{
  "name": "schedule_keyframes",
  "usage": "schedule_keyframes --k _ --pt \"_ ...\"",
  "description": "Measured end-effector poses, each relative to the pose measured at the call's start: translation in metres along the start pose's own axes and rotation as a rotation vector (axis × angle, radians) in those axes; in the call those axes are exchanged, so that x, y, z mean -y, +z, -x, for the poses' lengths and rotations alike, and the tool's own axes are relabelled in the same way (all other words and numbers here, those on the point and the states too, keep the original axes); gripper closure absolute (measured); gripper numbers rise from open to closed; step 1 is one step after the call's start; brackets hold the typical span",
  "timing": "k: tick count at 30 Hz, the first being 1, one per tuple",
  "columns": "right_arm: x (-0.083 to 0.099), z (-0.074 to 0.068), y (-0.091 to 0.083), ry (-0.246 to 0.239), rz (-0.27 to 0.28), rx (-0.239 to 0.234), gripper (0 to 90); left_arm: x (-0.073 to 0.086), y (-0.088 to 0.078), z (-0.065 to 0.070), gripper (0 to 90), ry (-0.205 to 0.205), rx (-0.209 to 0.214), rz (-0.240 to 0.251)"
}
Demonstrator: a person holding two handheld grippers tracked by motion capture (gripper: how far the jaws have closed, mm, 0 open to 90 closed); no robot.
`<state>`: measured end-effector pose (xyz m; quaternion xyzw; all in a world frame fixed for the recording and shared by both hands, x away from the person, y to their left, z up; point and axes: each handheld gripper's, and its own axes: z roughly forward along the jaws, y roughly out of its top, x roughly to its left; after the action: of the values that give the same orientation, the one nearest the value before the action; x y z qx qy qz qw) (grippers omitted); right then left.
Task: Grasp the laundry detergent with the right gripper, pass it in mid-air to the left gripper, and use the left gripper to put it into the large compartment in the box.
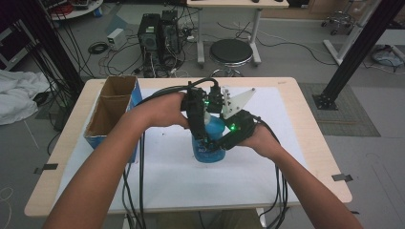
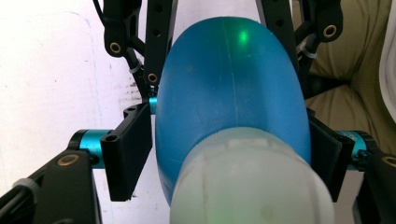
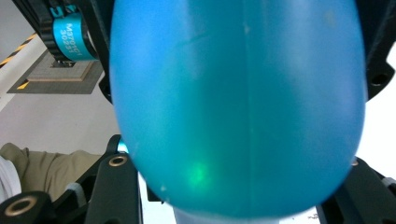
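Near the middle of the table (image 1: 305, 119), toward its near edge, the left gripper (image 1: 198, 129) and the right gripper (image 1: 224, 140) are both pinching the blue bottle (image 1: 210, 143) from opposite sides, its pale cap (image 2: 252, 182) facing the left gripper's camera.

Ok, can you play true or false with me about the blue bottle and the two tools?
1. The blue bottle stands on the white sheet. True.
2. The left tool has a pad on each side of the bottle. True.
3. The bottle is red. False: it is blue with a whitish cap.
4. The cardboard box sits at the table's right edge. False: it is at the left edge.
5. The right tool lies far from the bottle. False: it is right at it.
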<state>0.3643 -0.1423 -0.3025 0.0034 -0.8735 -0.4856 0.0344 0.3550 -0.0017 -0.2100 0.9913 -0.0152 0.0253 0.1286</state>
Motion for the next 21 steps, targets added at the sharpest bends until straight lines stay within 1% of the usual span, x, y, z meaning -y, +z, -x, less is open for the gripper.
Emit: schedule_keyframes --k 3,5,8,10,14,16,21 --pt "-0.0002 0.0 0.0001 0.003 0.0 -0.001 45.6 0.0008 0.0005 -0.0002 26.6 0.0 -0.006 -0.008" --pt "-0.0002 0.0 0.0001 0.002 0.002 0.001 45.6 0.0013 0.0007 -0.0003 28.3 -0.001 -0.003 -0.008" --pt "-0.0002 -0.0002 0.0002 0.004 0.003 -0.002 45.6 0.0011 0.0011 -0.0002 28.6 0.001 -0.005 -0.008" --pt "-0.0002 0.0 0.0002 0.003 0.004 -0.004 45.6 0.0008 0.001 -0.0003 31.5 0.01 0.0 -0.008" --pt "0.0 -0.0002 0.0005 0.009 0.004 -0.002 45.6 0.0001 0.0017 0.0003 32.3 0.013 -0.004 -0.009" --pt "0.0002 -0.0002 0.0006 0.013 0.002 -0.001 45.6 -0.0001 0.0016 0.0007 34.8 0.019 0.0 -0.011" --pt "0.0006 0.0007 -0.0001 0.006 0.003 -0.006 45.6 0.0001 0.0012 0.0017 37.0 0.021 0.002 -0.005"
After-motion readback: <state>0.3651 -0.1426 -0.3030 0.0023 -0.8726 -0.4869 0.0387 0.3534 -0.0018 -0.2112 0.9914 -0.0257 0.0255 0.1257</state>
